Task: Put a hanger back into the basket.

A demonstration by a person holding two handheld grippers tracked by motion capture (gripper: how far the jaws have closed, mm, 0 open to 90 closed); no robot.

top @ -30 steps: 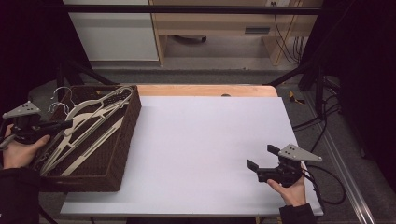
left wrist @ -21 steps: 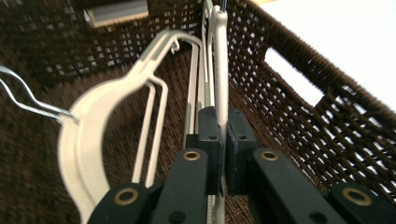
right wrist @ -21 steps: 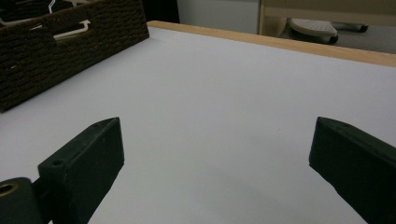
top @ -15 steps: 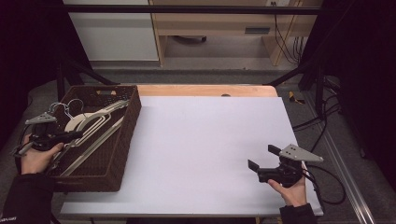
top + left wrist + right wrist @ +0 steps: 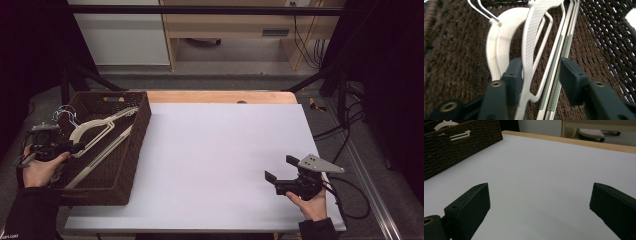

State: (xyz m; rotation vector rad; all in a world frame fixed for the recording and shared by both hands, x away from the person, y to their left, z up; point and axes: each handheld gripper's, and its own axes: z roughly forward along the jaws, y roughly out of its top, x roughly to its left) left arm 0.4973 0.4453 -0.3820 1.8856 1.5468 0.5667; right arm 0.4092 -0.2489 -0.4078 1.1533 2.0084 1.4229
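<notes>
Left gripper (image 5: 537,75) low in dark brown woven basket (image 5: 131,150), jaws just opened, slack around cream plastic hangers (image 5: 534,45). Right gripper (image 5: 281,176) on white tabletop (image 5: 215,150), jaws wide, empty.

The basket (image 5: 131,150) is dark brown, woven in a coarse rope-like weave that shows as twisted strands in the left gripper view. The hangers (image 5: 97,131) in it are cream white; one (image 5: 530,42) carries a fine dotted mesh texture, and the bars (image 5: 560,57) beside it have greyish-green ribbed strips along them. The hooks (image 5: 480,10) are pale silver wire. The table top (image 5: 220,160) is plain white with a light wooden edge (image 5: 220,96) at its far side. The left gripper (image 5: 75,148) and right gripper (image 5: 272,172) are black, the right one topped by a grey plate (image 5: 320,164).
</notes>
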